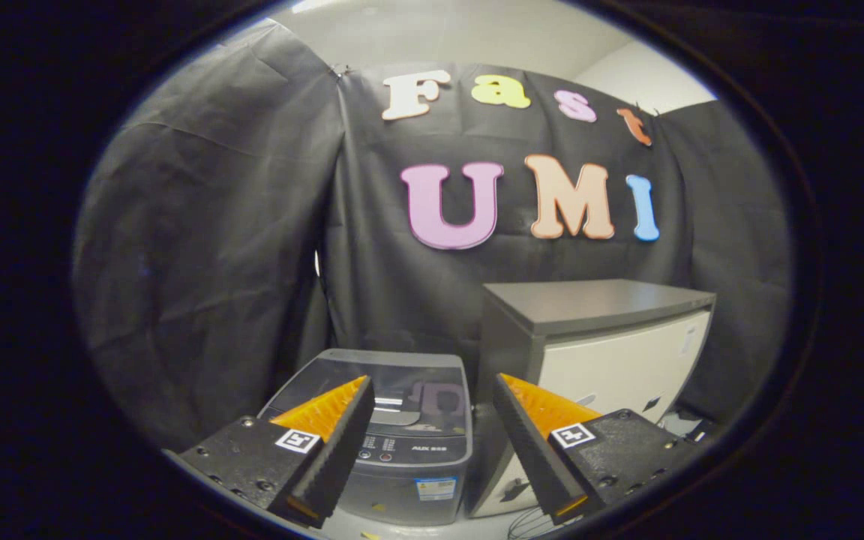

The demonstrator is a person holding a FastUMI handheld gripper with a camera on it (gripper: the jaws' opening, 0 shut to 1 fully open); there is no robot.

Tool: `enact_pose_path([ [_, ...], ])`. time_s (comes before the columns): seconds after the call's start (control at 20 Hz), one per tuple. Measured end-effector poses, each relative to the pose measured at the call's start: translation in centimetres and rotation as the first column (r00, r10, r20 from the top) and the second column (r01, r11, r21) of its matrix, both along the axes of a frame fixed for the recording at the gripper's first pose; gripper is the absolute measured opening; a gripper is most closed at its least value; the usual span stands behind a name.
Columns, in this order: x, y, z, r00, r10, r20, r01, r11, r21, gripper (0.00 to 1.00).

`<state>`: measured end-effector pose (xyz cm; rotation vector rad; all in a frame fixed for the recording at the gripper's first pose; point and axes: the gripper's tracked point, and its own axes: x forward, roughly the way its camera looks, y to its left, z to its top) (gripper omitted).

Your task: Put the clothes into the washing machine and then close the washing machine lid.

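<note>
While tongs stood apart, holding nothing, washing machine sat beyond fingers, beside grey cabinet, lid seemingly down. Clothes not seen. Judgement: cloth soft, light, floppy; pinch bunched fold. Lid stiff; take front edge.

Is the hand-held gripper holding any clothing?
No: the hand-held gripper is open, its fingers spread apart with nothing between them, and the washing machine stands beyond them.

One washing machine with its lid shut. One grey-topped cabinet beside it. Two gripper fingers, spread apart
</note>
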<state>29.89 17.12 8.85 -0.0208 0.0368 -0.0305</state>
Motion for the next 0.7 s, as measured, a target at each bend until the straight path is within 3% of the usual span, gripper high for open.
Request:
enact_pose_path([
  [0.3, -4.4, -2.3, 2.4, 0.998, -0.013, 0.053, 0.013, 1.0, 0.004, 0.96],
  [0.45, -5.5, -1.8, 2.3, 0.996, 0.063, 0.056, -0.065, 0.997, 0.032, 0.96],
  [0.7, -7.6, -3.2, 2.7, 0.99, 0.092, 0.11, -0.089, 0.995, -0.034, 0.97],
])
